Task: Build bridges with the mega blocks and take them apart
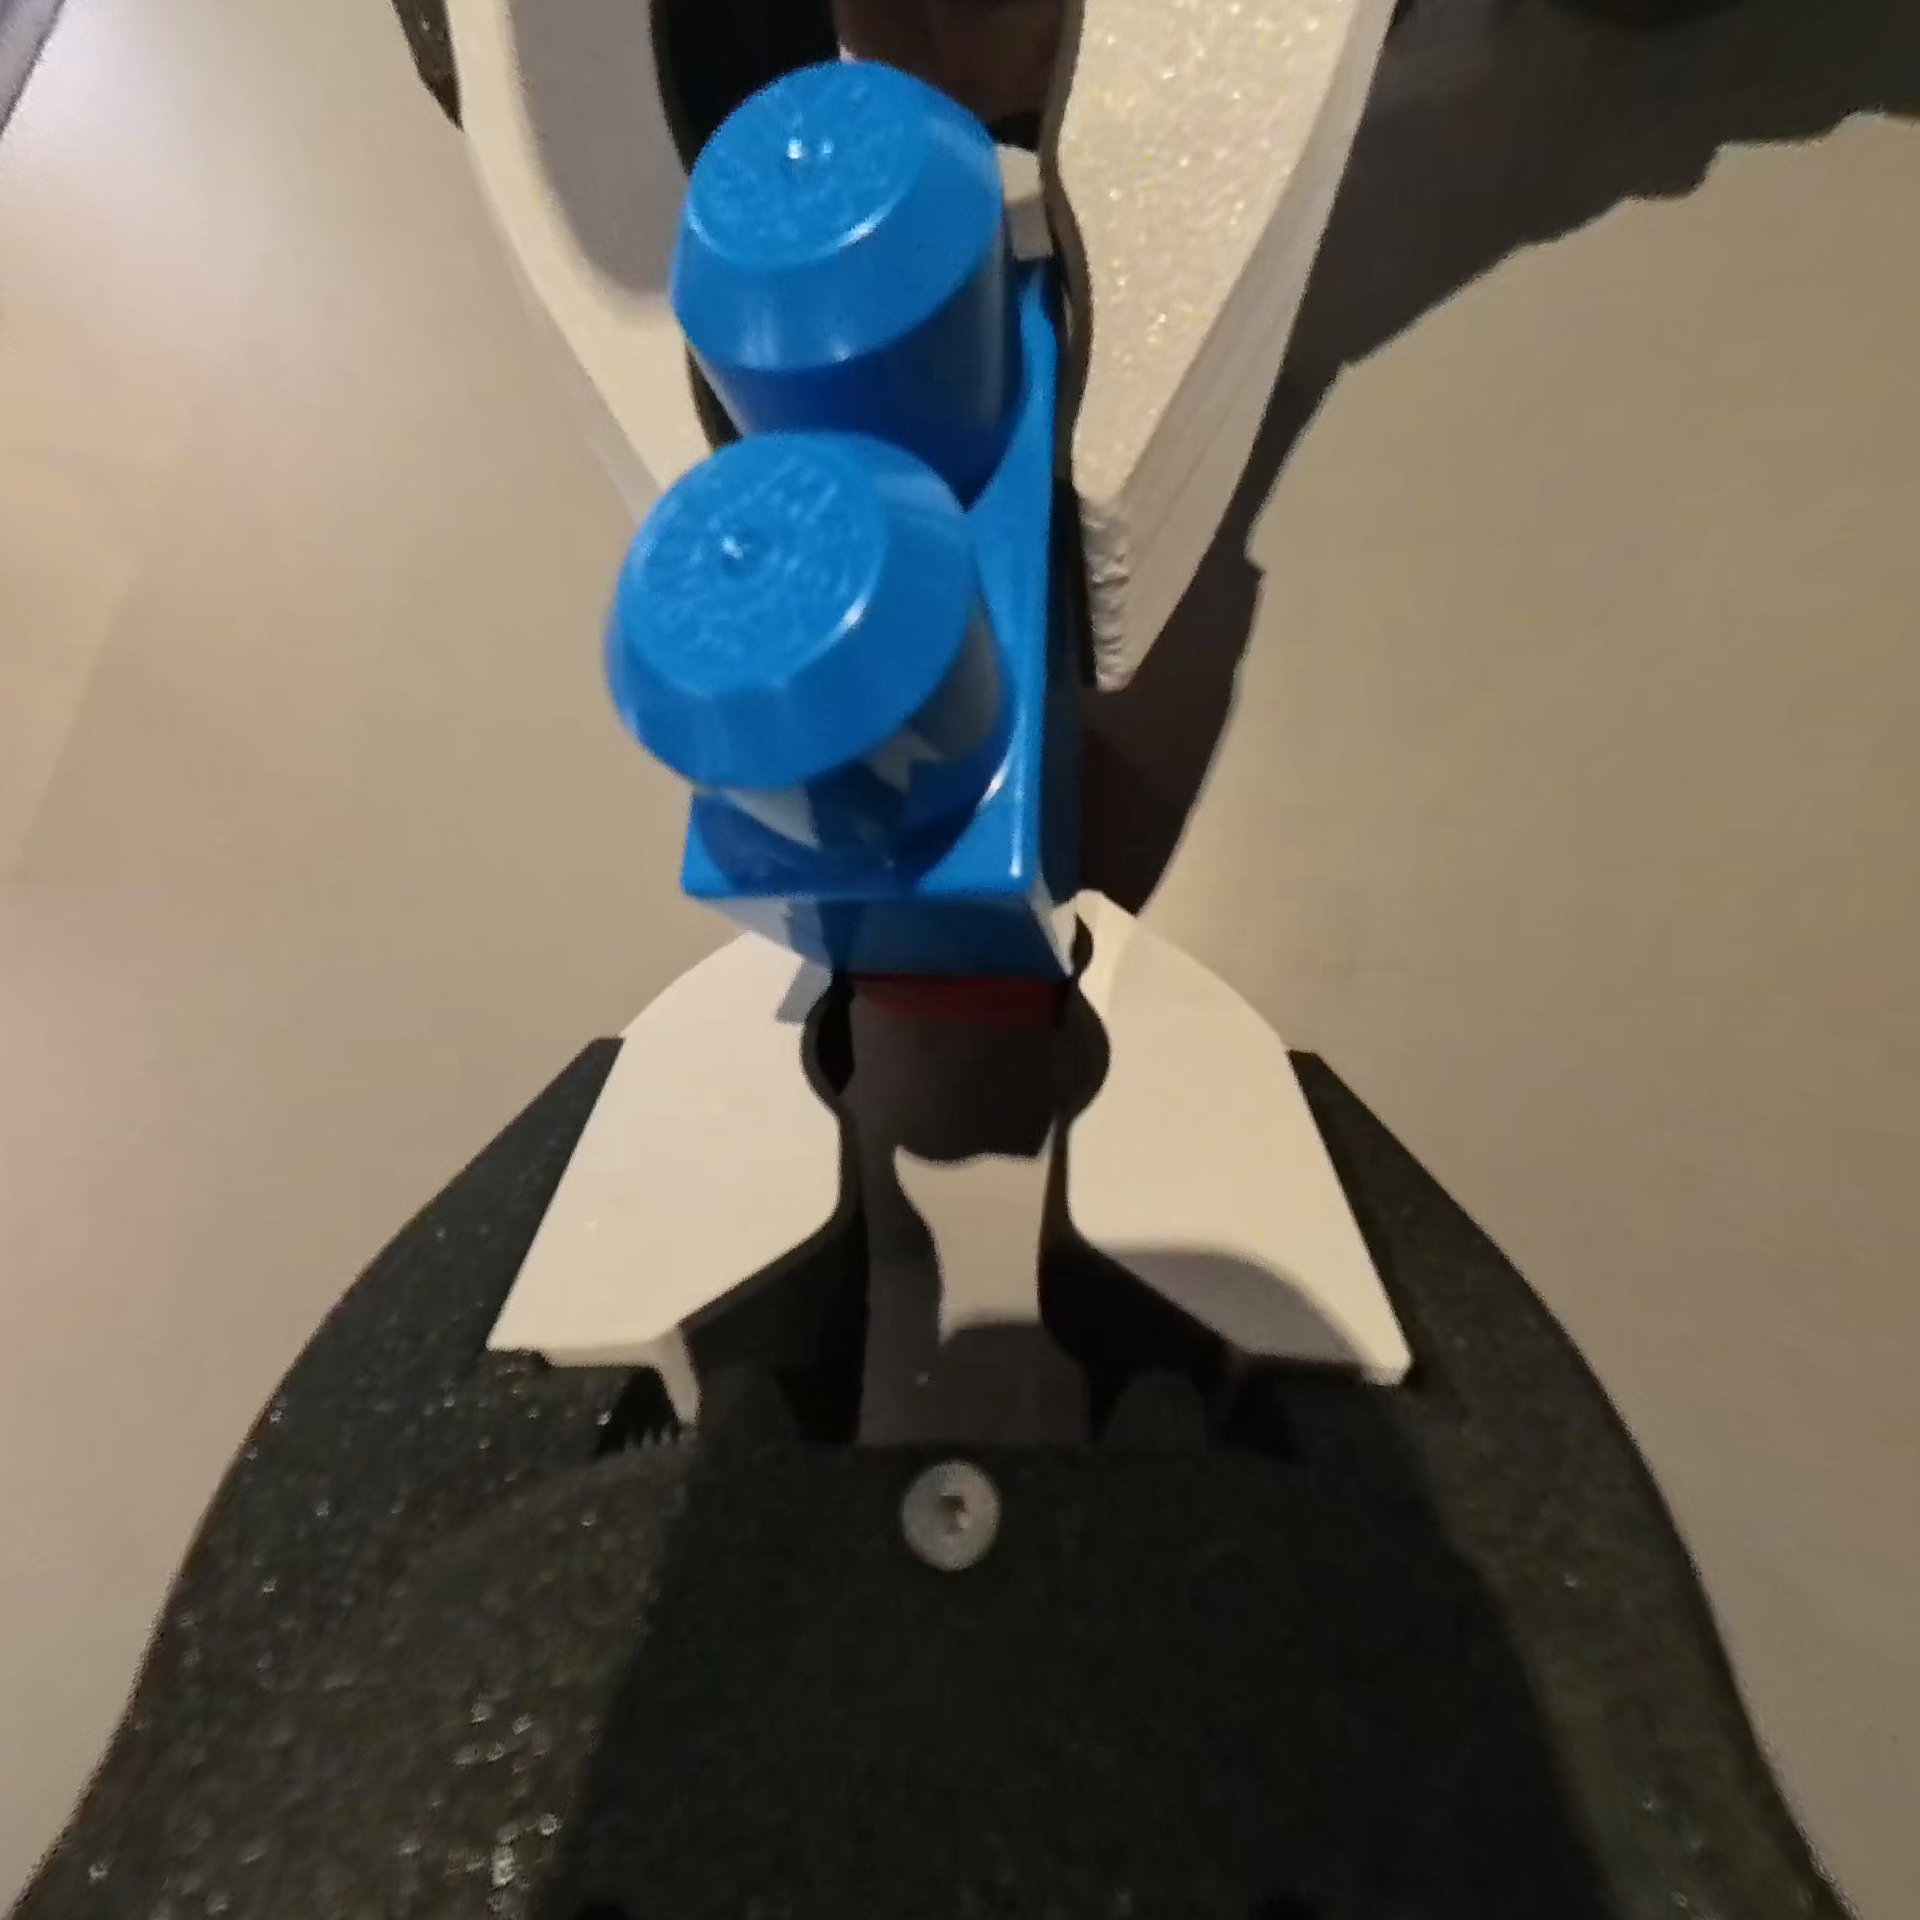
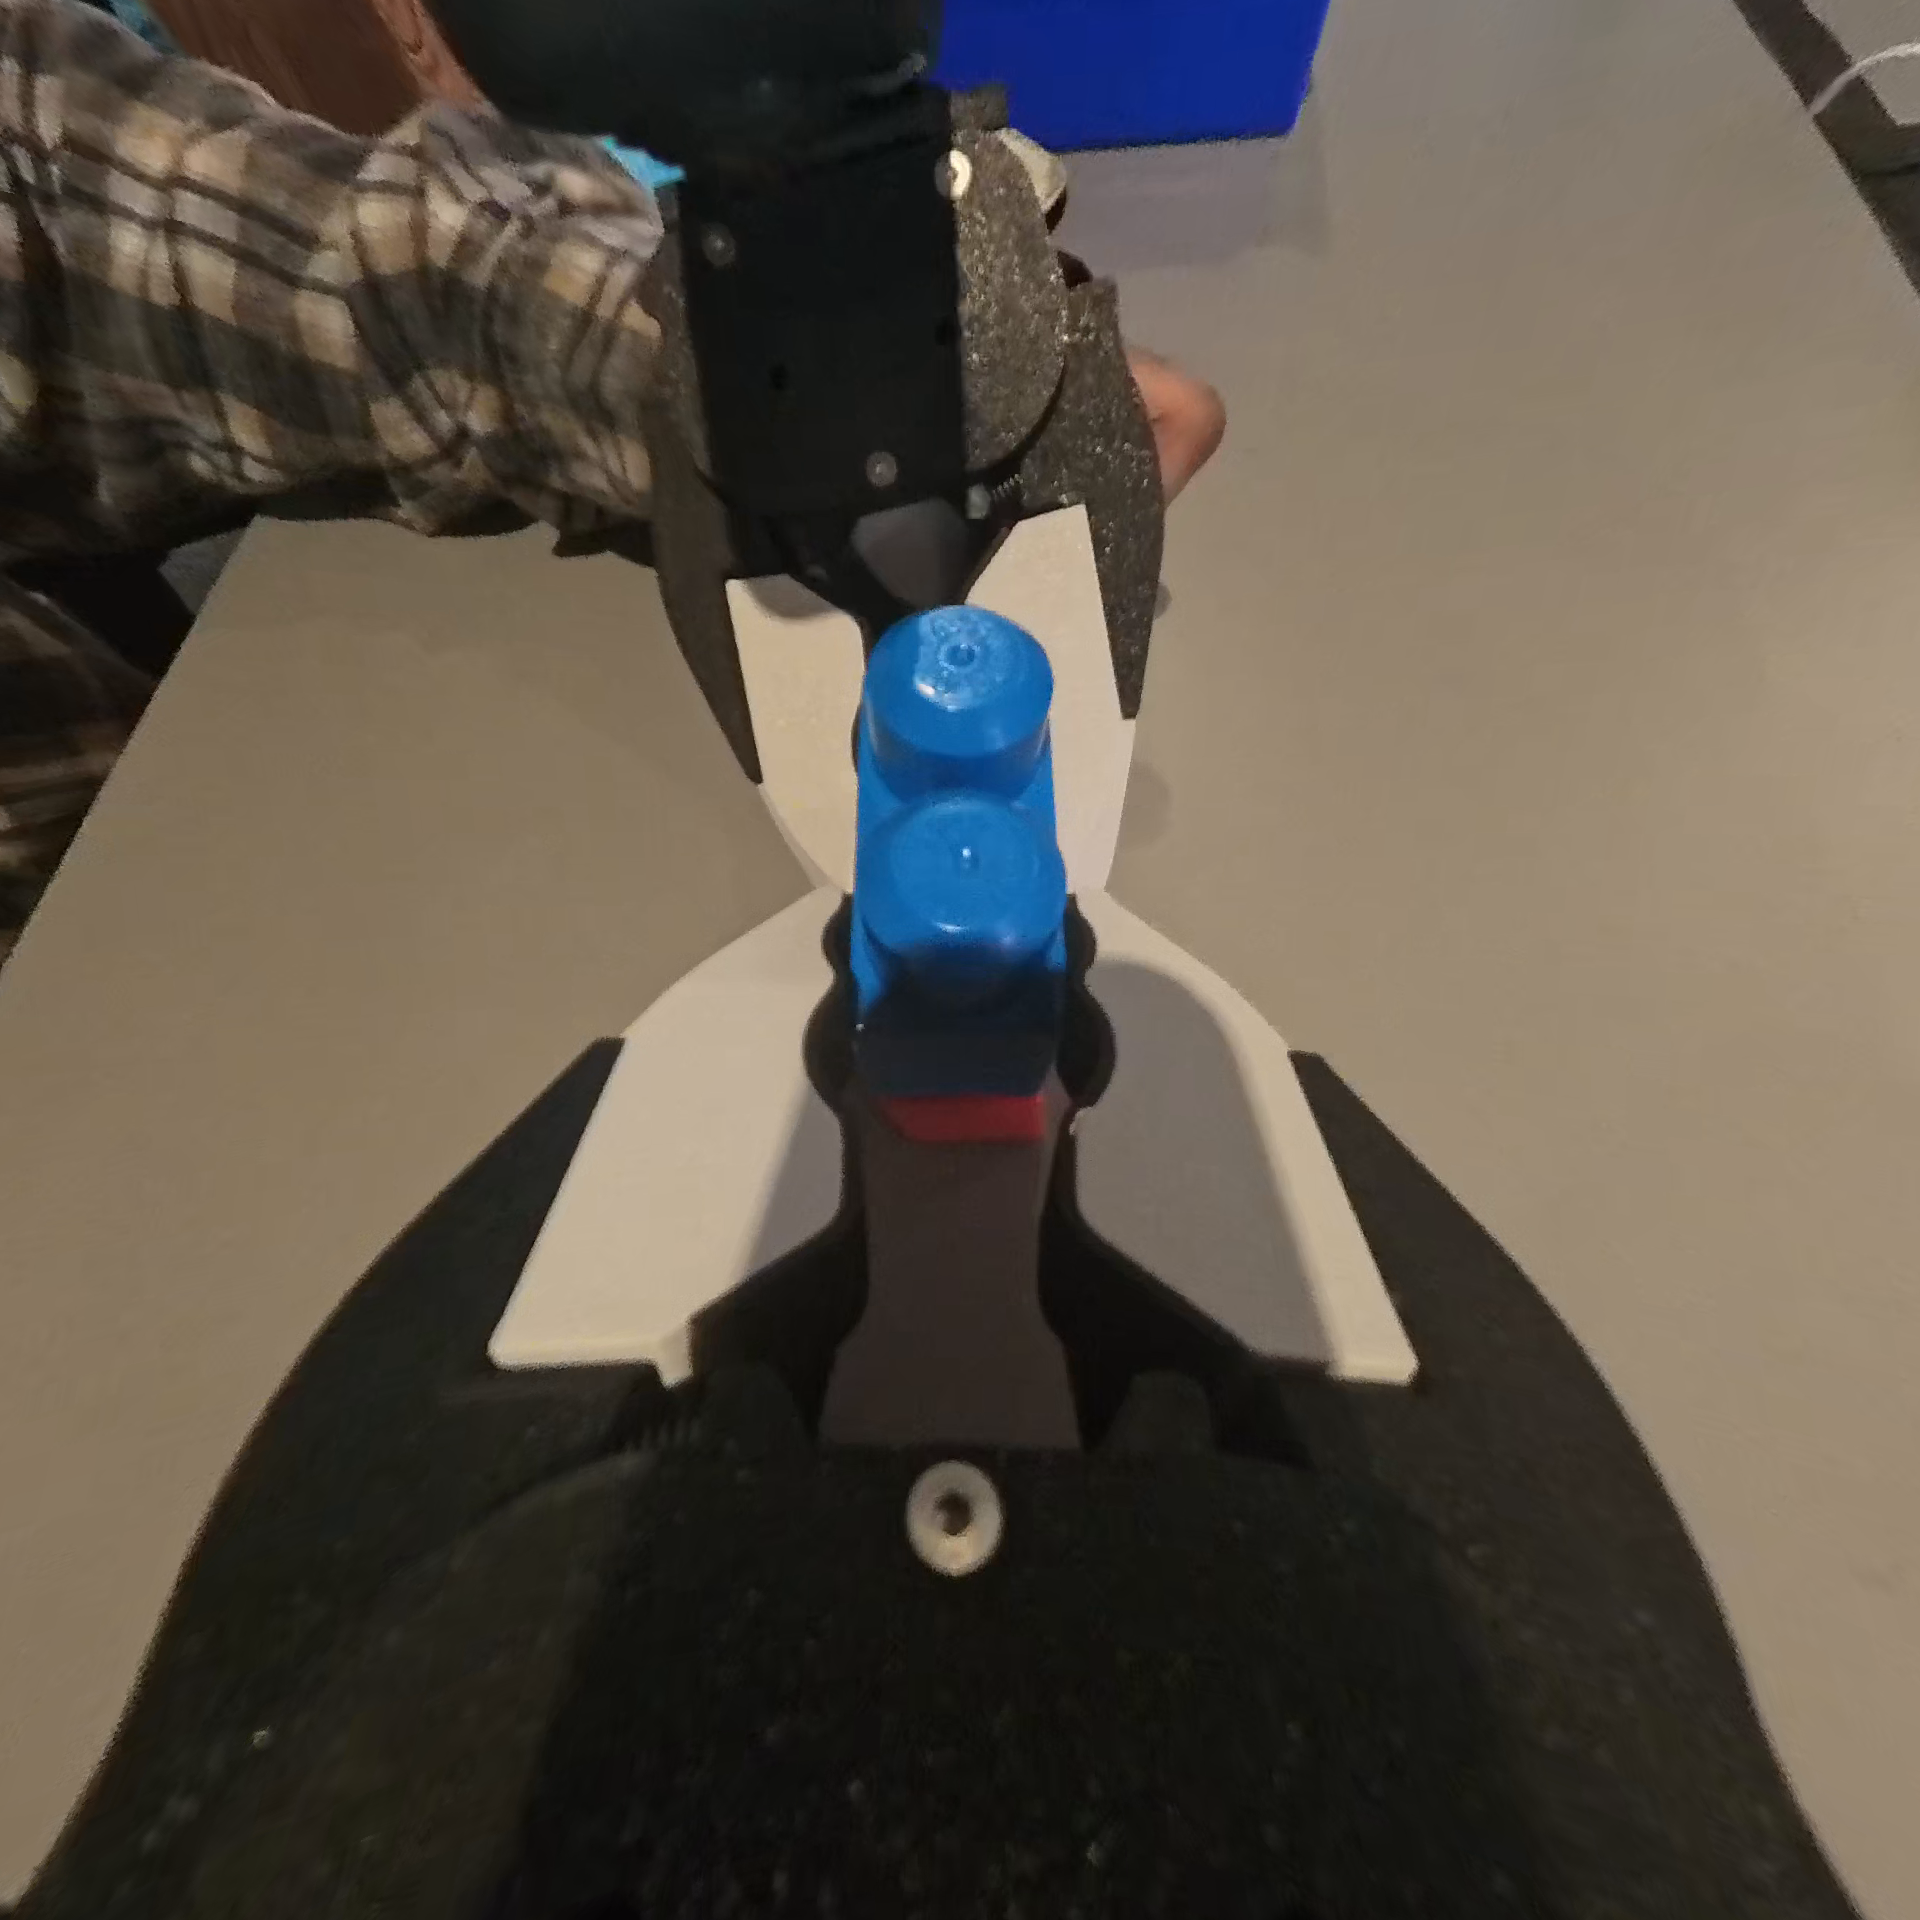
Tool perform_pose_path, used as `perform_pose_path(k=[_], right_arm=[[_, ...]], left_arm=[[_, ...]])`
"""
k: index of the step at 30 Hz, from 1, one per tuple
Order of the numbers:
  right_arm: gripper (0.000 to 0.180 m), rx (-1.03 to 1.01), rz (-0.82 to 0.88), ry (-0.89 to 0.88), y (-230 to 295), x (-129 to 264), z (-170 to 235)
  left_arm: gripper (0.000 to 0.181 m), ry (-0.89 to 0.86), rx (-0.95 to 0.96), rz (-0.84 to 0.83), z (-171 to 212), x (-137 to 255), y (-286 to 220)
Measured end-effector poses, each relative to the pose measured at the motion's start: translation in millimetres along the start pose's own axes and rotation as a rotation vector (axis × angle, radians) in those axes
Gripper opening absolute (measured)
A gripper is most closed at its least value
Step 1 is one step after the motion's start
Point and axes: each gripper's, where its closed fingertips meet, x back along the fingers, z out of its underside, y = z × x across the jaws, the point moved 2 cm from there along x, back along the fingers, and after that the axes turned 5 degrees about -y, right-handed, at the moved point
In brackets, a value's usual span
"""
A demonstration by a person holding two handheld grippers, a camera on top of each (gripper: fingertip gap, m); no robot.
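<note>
A grey table (image 2: 1507,727) fills the right wrist view, a plaid sleeve (image 2: 312,312) at upper left. At frame centre, a blue block (image 2: 956,894) is clamped from opposite ends by the right gripper (image 2: 956,1039) and left gripper (image 2: 940,769). A red block (image 2: 961,1120) is seen beneath.

Quick count from my end: two tongs, my left tongs (image 1: 940,935) and my right tongs (image 2: 961,1023), and both show in the right wrist view, where the left tongs (image 2: 940,665) come in from across the surface (image 2: 1507,831). One blue block (image 1: 883,582) with two studs on it, the same blue block (image 2: 956,883) in both views, plus one red block (image 2: 961,1120) peeking out under it, so two blocks total. Also one blue bin (image 2: 1132,73) at the back and one plaid sleeve (image 2: 312,312).
</note>
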Motion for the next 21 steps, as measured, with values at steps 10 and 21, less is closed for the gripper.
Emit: perform_pose_path(k=[10,21], right_arm=[[0.036,0.006,-0.006,0.082,10,6,-13],[0.036,0.011,-0.028,0.309,18,6,-16]], left_arm=[[0.036,-0.111,0.018,0.035,-13,9,-7],[0.036,-0.098,-0.024,0.049,-18,22,-11]])
